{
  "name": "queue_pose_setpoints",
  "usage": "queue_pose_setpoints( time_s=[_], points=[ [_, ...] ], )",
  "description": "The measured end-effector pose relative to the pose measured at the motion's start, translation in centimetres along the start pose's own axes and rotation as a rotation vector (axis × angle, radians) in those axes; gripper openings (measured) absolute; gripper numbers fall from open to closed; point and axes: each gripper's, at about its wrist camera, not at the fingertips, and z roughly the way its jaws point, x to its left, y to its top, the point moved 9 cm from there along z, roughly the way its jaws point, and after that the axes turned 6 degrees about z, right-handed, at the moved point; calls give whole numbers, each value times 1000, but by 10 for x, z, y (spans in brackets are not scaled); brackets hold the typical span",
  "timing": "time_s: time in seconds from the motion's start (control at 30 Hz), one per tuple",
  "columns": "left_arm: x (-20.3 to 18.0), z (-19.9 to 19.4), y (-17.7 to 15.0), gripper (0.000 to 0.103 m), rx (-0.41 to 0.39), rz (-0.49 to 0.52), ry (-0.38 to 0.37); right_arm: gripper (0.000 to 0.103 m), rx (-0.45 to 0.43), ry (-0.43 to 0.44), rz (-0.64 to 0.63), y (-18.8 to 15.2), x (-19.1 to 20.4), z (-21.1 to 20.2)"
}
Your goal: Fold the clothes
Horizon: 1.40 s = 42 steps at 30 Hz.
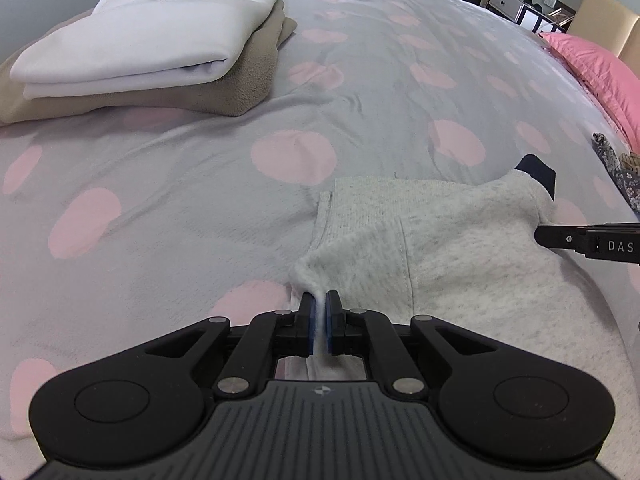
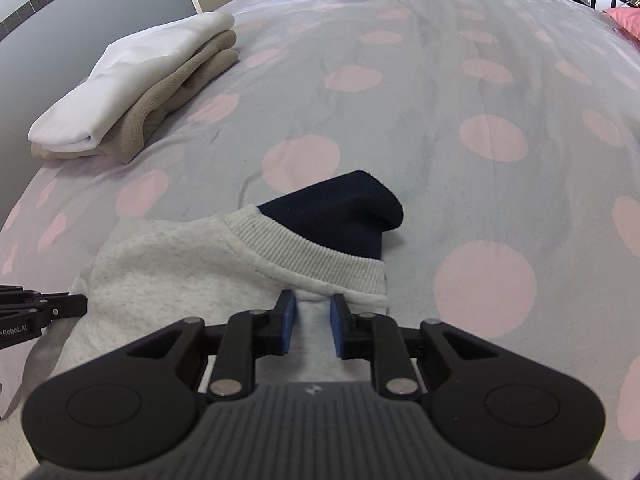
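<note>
A light grey sweatshirt [image 1: 460, 248] with a dark navy part [image 1: 538, 174] lies on the grey bedspread with pink dots [image 1: 200, 200]. My left gripper [image 1: 319, 300] is shut on a pinched fold of the sweatshirt's left edge. In the right wrist view the sweatshirt [image 2: 180, 264] shows its ribbed hem [image 2: 320, 256] and the navy part [image 2: 344, 208] beyond it. My right gripper [image 2: 313, 304] stands partly open over the grey fabric just behind the hem, with cloth between its pads. The right gripper also shows in the left wrist view [image 1: 580, 240].
A stack of folded clothes, white on beige [image 1: 152, 40], lies at the far left of the bed, also in the right wrist view [image 2: 132, 80]. A pink pillow [image 1: 600, 68] sits at the far right. A patterned cloth [image 1: 620, 168] lies at the right edge.
</note>
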Motion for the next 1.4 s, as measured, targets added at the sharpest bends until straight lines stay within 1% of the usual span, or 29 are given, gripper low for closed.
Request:
queue_pose_setpoints(
  time_s=[0.03, 0.07, 0.1, 0.13, 0.2, 0.27, 0.4, 0.47, 0.53, 0.63, 0.73, 0.8, 0.87, 0.93, 1.0, 1.03, 1.13, 1.17, 1.2, 1.3, 1.33, 1.37, 1.4],
  points=[
    [0, 1, 0, 5, 2, -3, -6, 21, -5, -4, -6, 0, 1, -4],
    [1, 1, 0, 8, 3, -6, -12, 22, -10, -7, -10, -1, 3, -9],
    [2, -5, 1, 12, -6, -19, -19, 24, -19, -7, -10, -3, 3, -17],
    [2, -12, 2, 14, -20, -28, -23, 26, -32, -5, -7, -6, 3, -27],
    [1, -29, 3, 21, -48, -27, -22, 26, -57, -1, -3, -12, 4, -47],
    [-3, -47, 3, 24, -74, -28, -3, 27, -76, 2, -11, -25, 7, -69],
    [-21, -86, -5, 24, -125, 2, -18, 27, -98, 15, -22, -59, 16, -109],
    [-34, -104, -18, 24, -147, 24, -29, 27, -112, 9, -29, -78, 19, -126],
    [-46, -115, -35, 24, -152, 51, -28, 26, -118, 4, -42, -98, 24, -139],
    [-58, -129, -61, 24, -157, 95, 15, 26, -112, 10, -69, -127, 34, -153],
    [-65, -138, -81, 24, -152, 119, 25, 26, -125, 6, -111, -156, 41, -169],
    [-68, -144, -93, 24, -158, 117, 23, 31, -127, -14, -149, -178, 44, -177],
    [-68, -146, -102, 24, -154, 116, 28, 33, -112, -29, -178, -199, 46, -181],
    [-68, -144, -109, 24, -140, 117, 41, 41, -85, -45, -178, -216, 45, -178],
    [-67, -143, -116, 24, -125, 117, 53, 41, -56, -65, -163, -231, 43, -172],
    [-67, -142, -120, 24, -118, 118, 60, 41, -50, -75, -145, -233, 41, -167],
    [-60, -132, -125, 24, -83, 134, 127, 41, -32, -67, -94, -237, 39, -152],
    [-56, -128, -127, 24, -70, 126, 144, 41, -26, -59, -78, -237, 40, -148],
    [-54, -125, -127, 24, -61, 108, 144, 41, -27, -53, -65, -238, 41, -145],
    [-46, -114, -128, 22, -33, 57, 145, 41, -95, -60, -38, -232, 46, -144],
    [-46, -112, -129, 22, -28, 67, 162, 39, -115, -56, -33, -229, 48, -145],
    [-45, -109, -131, 19, -22, 77, 178, 34, -122, -63, -34, -228, 49, -144],
    [-45, -105, -132, 17, -13, 90, 202, 20, -114, -82, -40, -228, 48, -141]
  ],
)
